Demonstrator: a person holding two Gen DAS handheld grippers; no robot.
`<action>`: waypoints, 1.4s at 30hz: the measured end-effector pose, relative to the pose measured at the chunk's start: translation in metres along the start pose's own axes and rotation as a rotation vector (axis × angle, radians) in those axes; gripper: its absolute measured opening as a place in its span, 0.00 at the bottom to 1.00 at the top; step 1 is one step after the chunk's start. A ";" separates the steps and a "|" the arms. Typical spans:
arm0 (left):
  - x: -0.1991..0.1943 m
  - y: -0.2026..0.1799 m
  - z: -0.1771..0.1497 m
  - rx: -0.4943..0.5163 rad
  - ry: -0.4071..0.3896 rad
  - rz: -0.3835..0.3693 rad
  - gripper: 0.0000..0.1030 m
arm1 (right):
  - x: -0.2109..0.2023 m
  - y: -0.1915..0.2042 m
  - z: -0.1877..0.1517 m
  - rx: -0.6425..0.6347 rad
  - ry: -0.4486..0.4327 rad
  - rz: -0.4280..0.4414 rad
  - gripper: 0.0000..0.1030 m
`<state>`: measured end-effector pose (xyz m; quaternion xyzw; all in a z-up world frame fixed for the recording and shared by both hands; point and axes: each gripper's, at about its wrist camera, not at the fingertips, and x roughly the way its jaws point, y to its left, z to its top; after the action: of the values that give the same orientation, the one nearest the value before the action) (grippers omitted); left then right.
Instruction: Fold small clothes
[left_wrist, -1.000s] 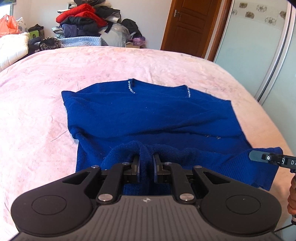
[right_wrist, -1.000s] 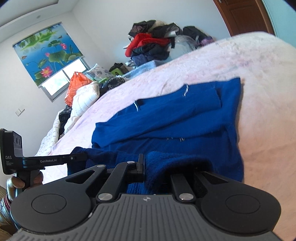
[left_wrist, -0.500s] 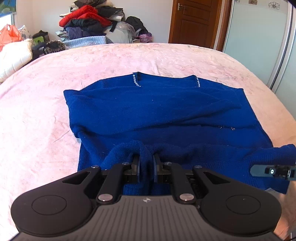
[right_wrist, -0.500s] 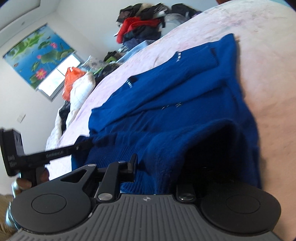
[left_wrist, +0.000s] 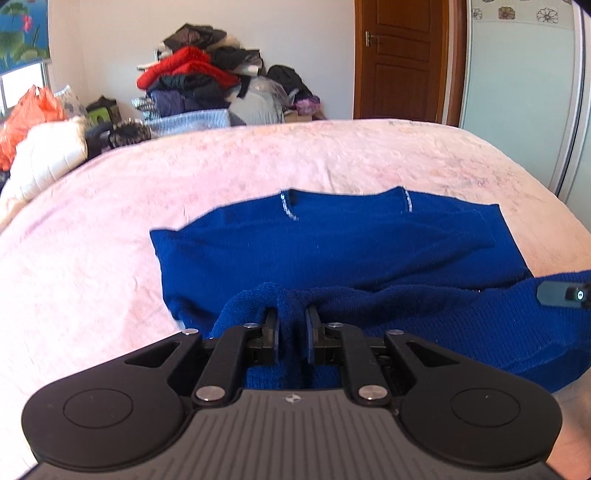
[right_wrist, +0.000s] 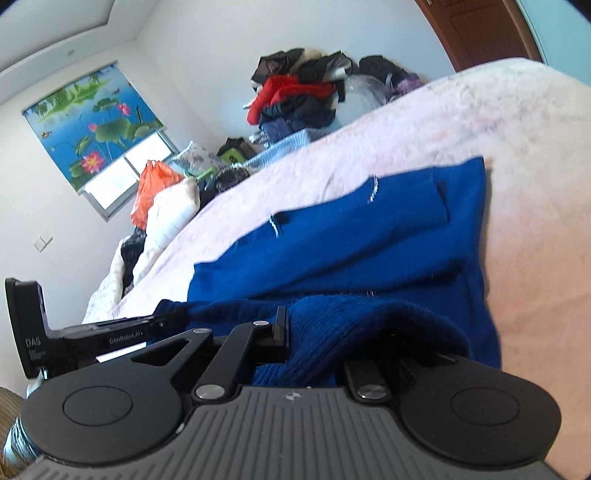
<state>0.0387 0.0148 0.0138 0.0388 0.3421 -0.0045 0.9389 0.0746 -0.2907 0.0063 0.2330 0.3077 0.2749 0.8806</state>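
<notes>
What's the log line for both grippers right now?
left gripper: shut on blue sweater | right gripper: jaws closing with blue sweater between

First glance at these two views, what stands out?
A blue sweater spread on the pink bedspread, its near hem bunched up and pinched in the left gripper. The right gripper is closing on the same hem further along. Behind the bed, a clothes pile against the wall.

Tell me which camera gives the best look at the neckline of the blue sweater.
The left wrist view. It faces the blue sweater nearly square on, so the neckline and both pale stitched marks show clearly. In the right wrist view the neckline is slanted, blurred and seen from the side, with the marks only faint.
</notes>
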 end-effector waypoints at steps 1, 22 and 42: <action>0.000 -0.001 0.002 0.005 -0.006 0.004 0.12 | 0.001 0.000 0.003 0.000 -0.005 0.003 0.11; 0.005 0.016 0.032 -0.041 -0.058 0.016 0.12 | 0.020 0.003 0.039 0.005 -0.082 0.022 0.11; 0.097 0.043 0.070 -0.112 0.090 -0.058 0.14 | 0.098 -0.050 0.076 0.124 -0.060 -0.031 0.11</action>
<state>0.1598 0.0542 0.0082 -0.0233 0.3846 -0.0107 0.9227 0.2073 -0.2846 -0.0099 0.2903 0.3012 0.2347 0.8774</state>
